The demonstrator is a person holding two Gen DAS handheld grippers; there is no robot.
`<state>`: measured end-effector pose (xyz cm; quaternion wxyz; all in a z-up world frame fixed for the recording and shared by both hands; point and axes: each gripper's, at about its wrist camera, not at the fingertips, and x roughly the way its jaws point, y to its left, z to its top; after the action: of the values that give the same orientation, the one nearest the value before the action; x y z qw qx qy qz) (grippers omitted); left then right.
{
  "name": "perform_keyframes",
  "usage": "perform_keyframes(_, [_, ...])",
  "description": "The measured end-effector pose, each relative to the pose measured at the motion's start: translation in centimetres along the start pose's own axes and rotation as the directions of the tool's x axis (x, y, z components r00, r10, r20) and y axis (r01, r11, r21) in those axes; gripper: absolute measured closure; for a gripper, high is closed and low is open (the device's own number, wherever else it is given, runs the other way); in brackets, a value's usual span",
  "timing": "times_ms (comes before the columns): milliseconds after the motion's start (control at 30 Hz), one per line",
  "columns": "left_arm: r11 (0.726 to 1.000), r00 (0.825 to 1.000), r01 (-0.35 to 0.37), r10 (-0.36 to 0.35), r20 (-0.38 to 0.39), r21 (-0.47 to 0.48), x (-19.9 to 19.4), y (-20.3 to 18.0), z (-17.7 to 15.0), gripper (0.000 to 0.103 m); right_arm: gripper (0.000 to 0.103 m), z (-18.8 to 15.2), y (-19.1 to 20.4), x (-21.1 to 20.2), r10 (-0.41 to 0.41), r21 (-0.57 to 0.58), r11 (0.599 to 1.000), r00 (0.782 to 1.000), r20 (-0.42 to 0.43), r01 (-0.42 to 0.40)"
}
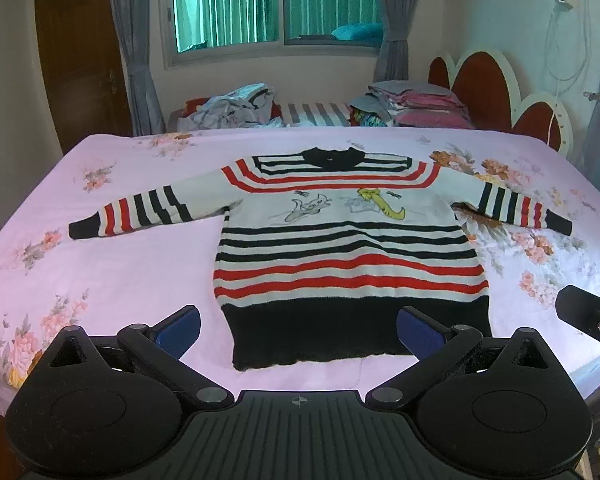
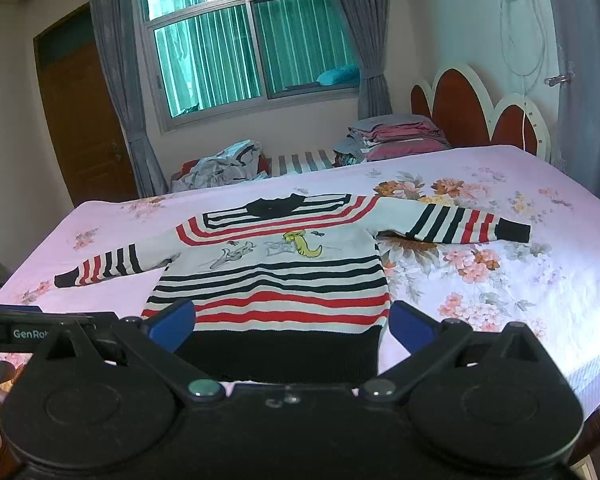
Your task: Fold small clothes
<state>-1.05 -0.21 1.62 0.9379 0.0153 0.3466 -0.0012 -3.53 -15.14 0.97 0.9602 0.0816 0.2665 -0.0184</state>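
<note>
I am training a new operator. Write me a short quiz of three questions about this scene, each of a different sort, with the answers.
1. True or false: the striped red, black and white knitted sweater lies flat on the pink floral bedsheet with both sleeves spread out.
2. Multiple choice: the left gripper is A) shut on the hem, B) open and holding nothing, C) shut on a sleeve.
3. Fill in: the sweater's bottom band, nearest the right gripper, is coloured ____.

Key: 1 true; 2 B; 3 black.
</note>
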Motion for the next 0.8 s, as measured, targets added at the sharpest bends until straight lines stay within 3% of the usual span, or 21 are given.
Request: perform_keyframes(800, [1.000,1.000,0.006,-0.006,-0.003,-0.004,0.15,-0.17,0.15,0.000,0.000,-0.06,-0.02,0.36,-0.003,0.001,1.000,1.000,0.000,0.003])
